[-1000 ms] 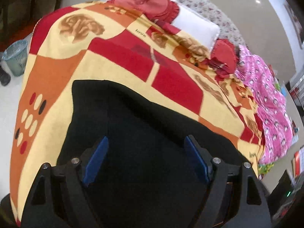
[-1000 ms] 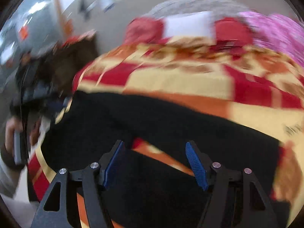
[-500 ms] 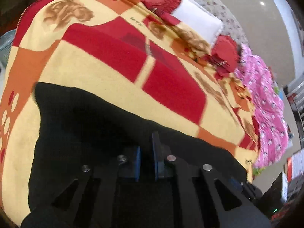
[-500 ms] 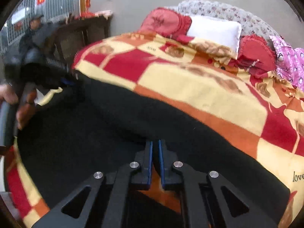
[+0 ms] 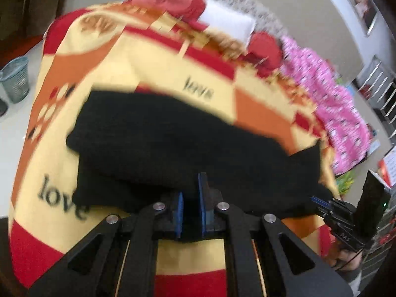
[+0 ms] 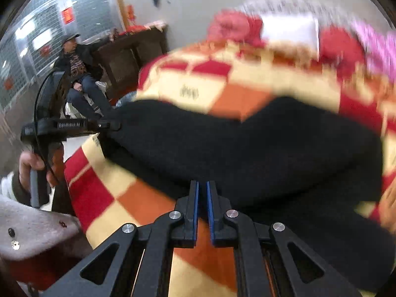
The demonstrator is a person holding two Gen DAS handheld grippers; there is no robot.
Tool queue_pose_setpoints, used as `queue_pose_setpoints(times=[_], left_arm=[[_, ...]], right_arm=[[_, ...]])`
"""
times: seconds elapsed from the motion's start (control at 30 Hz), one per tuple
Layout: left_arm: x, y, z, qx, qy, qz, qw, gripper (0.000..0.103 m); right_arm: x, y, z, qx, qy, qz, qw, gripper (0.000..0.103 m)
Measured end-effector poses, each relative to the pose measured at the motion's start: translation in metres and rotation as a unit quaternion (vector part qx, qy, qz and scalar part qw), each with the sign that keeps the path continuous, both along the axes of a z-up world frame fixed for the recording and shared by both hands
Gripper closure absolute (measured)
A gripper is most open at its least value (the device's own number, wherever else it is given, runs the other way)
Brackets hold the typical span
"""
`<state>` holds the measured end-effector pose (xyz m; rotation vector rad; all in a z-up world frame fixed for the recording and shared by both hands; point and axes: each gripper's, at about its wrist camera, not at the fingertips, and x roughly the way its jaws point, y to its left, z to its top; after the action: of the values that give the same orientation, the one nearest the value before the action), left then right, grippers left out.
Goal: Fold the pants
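Black pants (image 5: 173,143) lie across a red, orange and cream blanket (image 5: 118,74) on a bed, with one layer doubled over another. My left gripper (image 5: 190,185) is shut on the near edge of the pants, black cloth pinched between its blue pads. In the right wrist view my right gripper (image 6: 202,183) is shut on the pants (image 6: 247,148) at their near edge. My left gripper (image 6: 116,125) shows there at the left, clamped on the cloth's far left corner, held by a hand (image 6: 27,163). The right gripper (image 5: 315,199) shows at the right of the left wrist view.
Red pillows (image 5: 168,0) and a white pillow (image 5: 227,22) lie at the head of the bed, a pink quilt (image 5: 334,113) on its right side. A mesh bin (image 5: 14,79) stands on the floor at the left. A seated person (image 6: 79,69) and dark cabinet (image 6: 133,54) are behind.
Both grippers stood open over the pants, then shut on the cloth. They have since moved across the bed with the edge, doubling the pants over.
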<state>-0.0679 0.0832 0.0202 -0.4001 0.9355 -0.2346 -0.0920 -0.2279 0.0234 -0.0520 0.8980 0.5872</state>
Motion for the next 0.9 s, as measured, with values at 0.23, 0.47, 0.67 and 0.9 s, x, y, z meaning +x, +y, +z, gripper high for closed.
queue_pose_setpoints(times=[0.23,0.47,0.67,0.9], left_arm=[[-0.009,0.007,0.024,0.013,-0.033,0.014,0.9993,0.080],[-0.009,0.010,0.051,0.028,-0.105,0.039,0.9933,0.054],[0.006,0.006,0.037,0.021,-0.070,0.036,0.9967,0.054],[0.001,0.019,0.036,0.007,-0.059,0.052,0.9968,0.054]], right_arm=[[-0.020,-0.074,0.025,0.084,-0.006,-0.108,0.991,0.044],[-0.007,-0.182,0.032,0.091,-0.035,-0.278,0.956,0.041],[0.062,-0.202,-0.008,0.062,0.022,-0.320,0.945,0.040],[0.053,-0.187,0.005,0.075,-0.010,-0.293,0.953,0.096]])
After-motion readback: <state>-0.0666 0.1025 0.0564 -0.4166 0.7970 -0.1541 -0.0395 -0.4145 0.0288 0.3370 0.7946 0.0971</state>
